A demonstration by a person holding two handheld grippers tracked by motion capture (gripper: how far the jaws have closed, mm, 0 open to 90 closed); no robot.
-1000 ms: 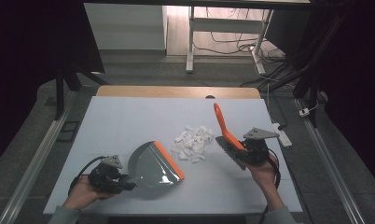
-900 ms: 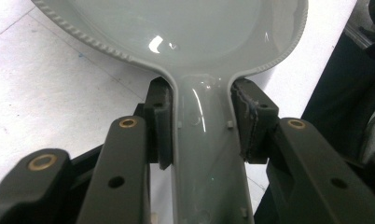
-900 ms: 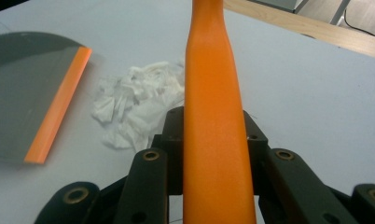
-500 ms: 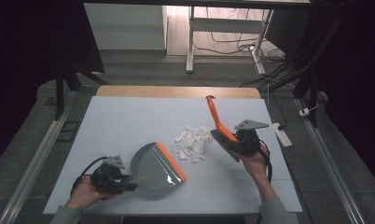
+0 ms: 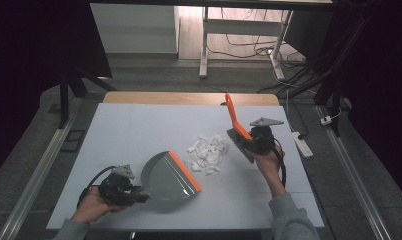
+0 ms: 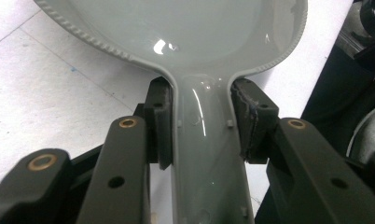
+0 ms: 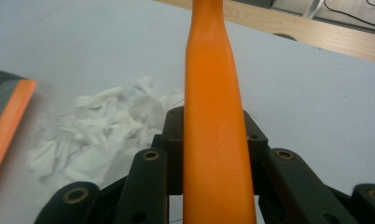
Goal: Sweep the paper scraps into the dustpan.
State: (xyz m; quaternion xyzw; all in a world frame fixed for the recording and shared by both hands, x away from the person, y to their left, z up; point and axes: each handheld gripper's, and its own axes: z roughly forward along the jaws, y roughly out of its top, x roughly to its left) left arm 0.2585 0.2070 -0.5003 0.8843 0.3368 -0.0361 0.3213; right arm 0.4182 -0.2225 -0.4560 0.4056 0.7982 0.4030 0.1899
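Right tool (image 5: 254, 140) is clenched on the orange handle of a hand brush (image 5: 235, 121); in the right gripper view the handle (image 7: 211, 116) is pinched between both jaws and runs straight out ahead of them. Brush head is kept low at the bench, just right of the paper scraps (image 5: 207, 151), handle tilted up and toward the far side — a hold judged suited to dragging the bristles leftward through the pile.

Left tool (image 5: 120, 189) is clamped on the grey dustpan (image 5: 165, 176) by its handle; in the left gripper view the handle (image 6: 205, 135) is squeezed between the two pads. Pan is laid flat at near left of the white bench (image 5: 139, 125), orange lip (image 5: 185, 171) turned toward the scraps and just beside their near-left edge, evidently so that swept paper is received.

Scraps lie between lip and brush, none seen in the pan. Sweep judged about to begin.
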